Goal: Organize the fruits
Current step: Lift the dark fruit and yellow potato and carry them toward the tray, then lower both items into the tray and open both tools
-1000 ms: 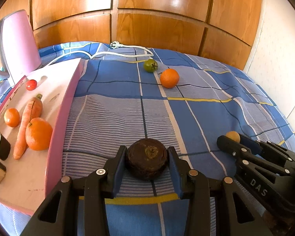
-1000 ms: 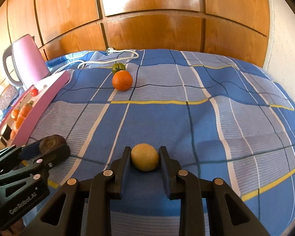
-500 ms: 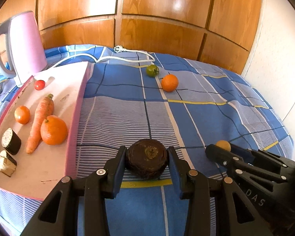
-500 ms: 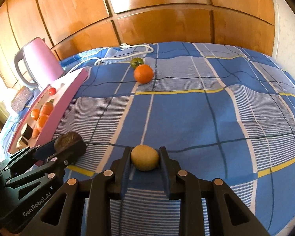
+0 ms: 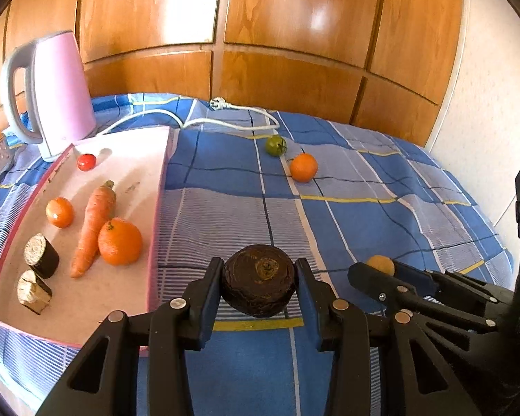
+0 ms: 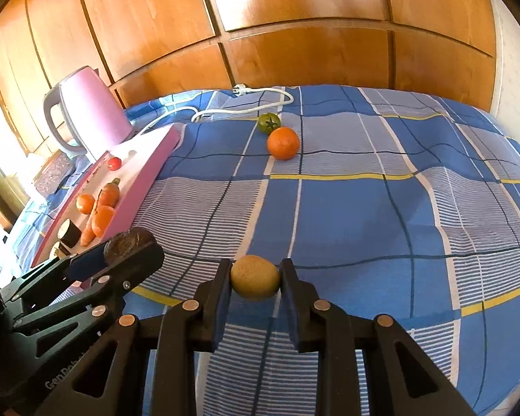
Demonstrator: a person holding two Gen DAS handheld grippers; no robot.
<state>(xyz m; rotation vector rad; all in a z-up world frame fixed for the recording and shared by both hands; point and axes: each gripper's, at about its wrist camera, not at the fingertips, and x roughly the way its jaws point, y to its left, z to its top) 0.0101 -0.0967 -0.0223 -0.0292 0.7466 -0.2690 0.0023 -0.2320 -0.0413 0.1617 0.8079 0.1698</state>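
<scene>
The left gripper (image 5: 259, 279) is clamped on a dark brown round fruit (image 5: 259, 280), both pads pressing its sides, held above the blue checked bedcover (image 5: 346, 215). Just to its right, the right gripper (image 6: 255, 279) is clamped on a small yellowish-brown fruit (image 6: 254, 276), likewise clear of the cover. To the left lies a pink tray (image 5: 156, 215) on the bedcover. It carries two dark cut cylinders (image 5: 40, 260) at the near end, then a large orange (image 5: 120, 241) touching a carrot (image 5: 94, 226), a smaller orange fruit (image 5: 59, 211) apart to the left, and a small red tomato (image 5: 86, 161) at the far end. Farther out on the cover, well apart from the tray, an orange (image 6: 283, 143) sits just beside a green tomato (image 6: 268, 122). Beyond the tray stands a pink kettle (image 5: 60, 86), upright; a white cord (image 5: 225, 123) with plug runs along the cover before the wooden panelling (image 5: 277, 34).
</scene>
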